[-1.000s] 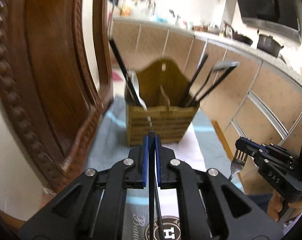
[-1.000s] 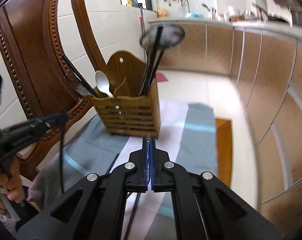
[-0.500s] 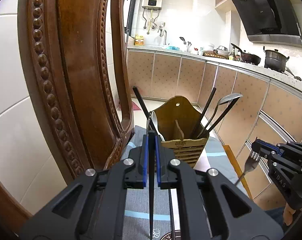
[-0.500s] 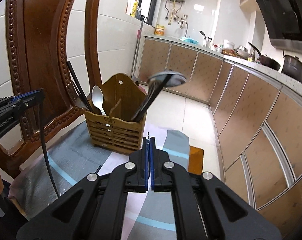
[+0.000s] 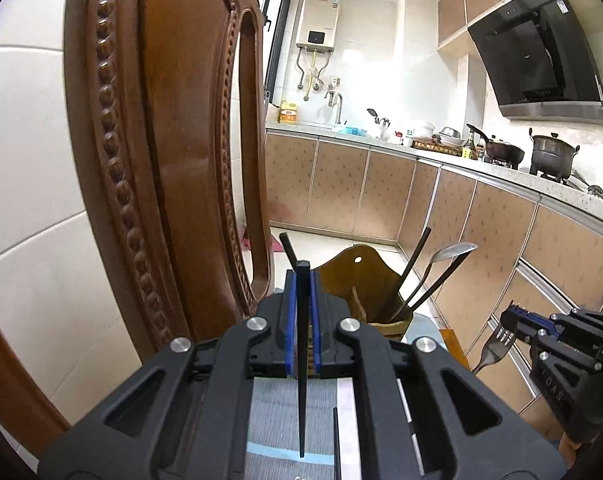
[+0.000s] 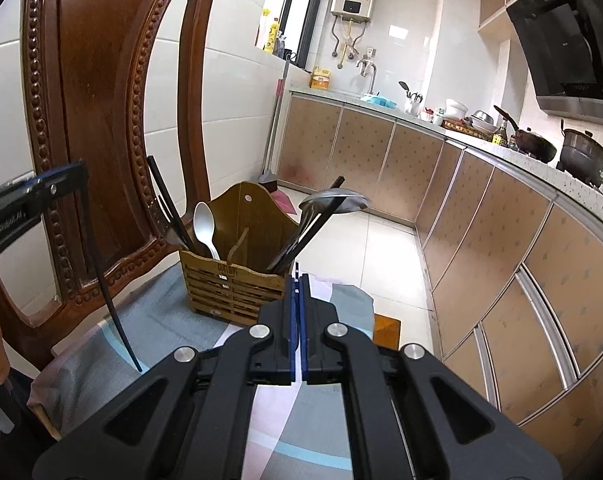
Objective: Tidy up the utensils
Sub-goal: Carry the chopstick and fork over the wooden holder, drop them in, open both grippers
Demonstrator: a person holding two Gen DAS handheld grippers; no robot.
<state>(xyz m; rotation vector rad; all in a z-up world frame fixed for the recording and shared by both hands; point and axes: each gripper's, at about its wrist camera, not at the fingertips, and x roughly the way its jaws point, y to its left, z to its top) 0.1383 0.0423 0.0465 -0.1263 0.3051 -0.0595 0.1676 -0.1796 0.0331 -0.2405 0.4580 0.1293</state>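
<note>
Both grippers have lifted and backed off over the last second, so the wooden holder now sits lower and smaller in each frame than it did a second ago.

Left wrist view: the left gripper [image 5: 301, 292] is clamped tight on a black chopstick [image 5: 302, 360], which runs from the blue pads straight down the middle of the frame, tip hanging over the striped cloth [image 5: 277, 412]. Another dark stick lies on the cloth just right of it. The utensil holder [image 5: 365, 288] pokes out right behind the fingers, centre frame, with chopsticks and a ladle [image 5: 449, 254] leaning out to the right. At the lower right edge the right gripper [image 5: 515, 320] has a fork [image 5: 495, 346] pinched, tines up.

Right wrist view: the jaws are pressed nearly together at centre bottom; the fork barely shows from here, just a sliver between the pads. The holder sits mid-frame on the chair seat in front of the carved chair back [image 6: 101, 100], white spoon [image 6: 205, 228] in its left compartment, ladle and dark sticks on the right. The left gripper comes in from the left edge with its chopstick dangling down toward the cloth.

My read: both pickups are done and raised clear, so next is dropping each one into the holder, chopstick probably going with the other sticks. Which slot the fork belongs in, can't tell.
</note>
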